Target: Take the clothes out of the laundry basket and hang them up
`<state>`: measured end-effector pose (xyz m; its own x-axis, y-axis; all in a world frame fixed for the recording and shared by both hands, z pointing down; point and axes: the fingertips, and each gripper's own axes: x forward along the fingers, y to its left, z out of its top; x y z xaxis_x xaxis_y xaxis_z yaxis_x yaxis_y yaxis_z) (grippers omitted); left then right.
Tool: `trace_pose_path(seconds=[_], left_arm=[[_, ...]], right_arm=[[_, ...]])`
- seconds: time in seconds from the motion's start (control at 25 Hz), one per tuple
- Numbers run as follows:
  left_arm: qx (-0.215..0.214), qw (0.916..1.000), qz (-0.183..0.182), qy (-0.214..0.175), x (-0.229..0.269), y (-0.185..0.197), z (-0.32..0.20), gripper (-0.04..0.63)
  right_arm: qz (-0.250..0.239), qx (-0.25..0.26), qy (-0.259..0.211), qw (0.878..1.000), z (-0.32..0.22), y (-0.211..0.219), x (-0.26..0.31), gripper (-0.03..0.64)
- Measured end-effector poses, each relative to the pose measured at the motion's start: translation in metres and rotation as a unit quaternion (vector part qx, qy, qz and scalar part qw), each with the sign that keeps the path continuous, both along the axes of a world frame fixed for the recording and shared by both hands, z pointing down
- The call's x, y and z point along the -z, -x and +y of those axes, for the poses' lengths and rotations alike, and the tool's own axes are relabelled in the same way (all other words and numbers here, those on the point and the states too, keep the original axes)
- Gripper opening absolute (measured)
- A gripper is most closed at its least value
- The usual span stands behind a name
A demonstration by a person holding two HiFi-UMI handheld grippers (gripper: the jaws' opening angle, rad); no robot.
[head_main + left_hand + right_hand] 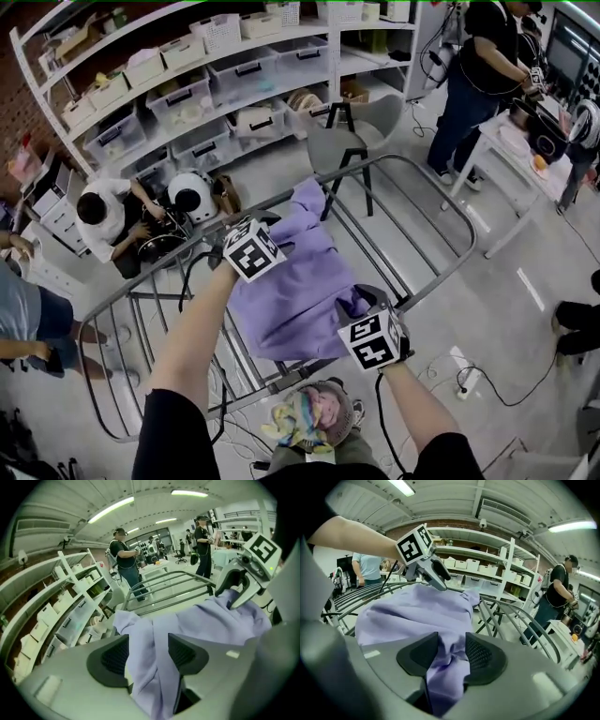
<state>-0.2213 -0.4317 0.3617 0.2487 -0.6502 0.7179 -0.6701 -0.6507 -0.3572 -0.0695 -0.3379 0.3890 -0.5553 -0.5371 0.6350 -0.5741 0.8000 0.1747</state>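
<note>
One purple cloth [291,281] over one rack [375,159] — left tongs [149,654] grasp one corner between pads, right tongs [451,656] seemingly grasp another fold.

A lilac garment [291,291] lies spread and rumpled across the bars at the middle of the grey tubular drying rack [370,163]. One end reaches the rack's far rail and the other hangs over its near rail. A fold at its left side is pinched in the left gripper [147,656], and a bunched corner at the near right is pinched in the right gripper [452,656]. The laundry basket [356,412] stands on the floor just below the rack's near rail. It is round and dark-rimmed, with a crumpled heap of pastel yellow, pink and green clothes [309,412] inside.
</note>
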Motion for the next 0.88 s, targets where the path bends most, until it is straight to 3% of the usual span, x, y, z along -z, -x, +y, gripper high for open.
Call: trace_pose_path(seconds=[0.16,0.28,0.4,0.44,0.52,0.6,0.88], left_arm=[[0.031,0.9987,0.034,0.022,-0.014,-0.001,-0.025,0.239],[0.041,0.9980,0.033,0.036,-0.029,-0.001,-0.038,0.239],[0.041,0.9969,0.021,0.064,-0.051,-0.004,-0.042,0.238],[0.040,0.9961,0.020,0.076,-0.060,-0.006,-0.041,0.224],[0.041,0.9950,0.027,0.086,-0.074,-0.008,-0.044,0.084],[0.057,0.9946,0.028,0.082,-0.078,-0.005,-0.047,0.032],[0.158,0.9866,-0.034,0.017,-0.058,0.041,-0.064,0.025]], right_arm=[[0.008,0.021,0.005,1.000,0.000,0.003,-0.002,0.146],[0.006,0.031,-0.004,1.000,0.002,0.002,-0.001,0.044],[-0.005,0.036,-0.006,0.999,0.004,-0.001,-0.003,0.020],[-0.010,0.036,-0.005,0.999,0.005,-0.003,-0.002,0.018],[-0.016,0.035,-0.004,0.999,0.006,-0.008,-0.001,0.015],[-0.013,0.035,-0.002,0.999,0.009,-0.017,0.000,0.014],[-0.007,0.028,0.022,0.999,0.036,-0.046,-0.004,0.012]])
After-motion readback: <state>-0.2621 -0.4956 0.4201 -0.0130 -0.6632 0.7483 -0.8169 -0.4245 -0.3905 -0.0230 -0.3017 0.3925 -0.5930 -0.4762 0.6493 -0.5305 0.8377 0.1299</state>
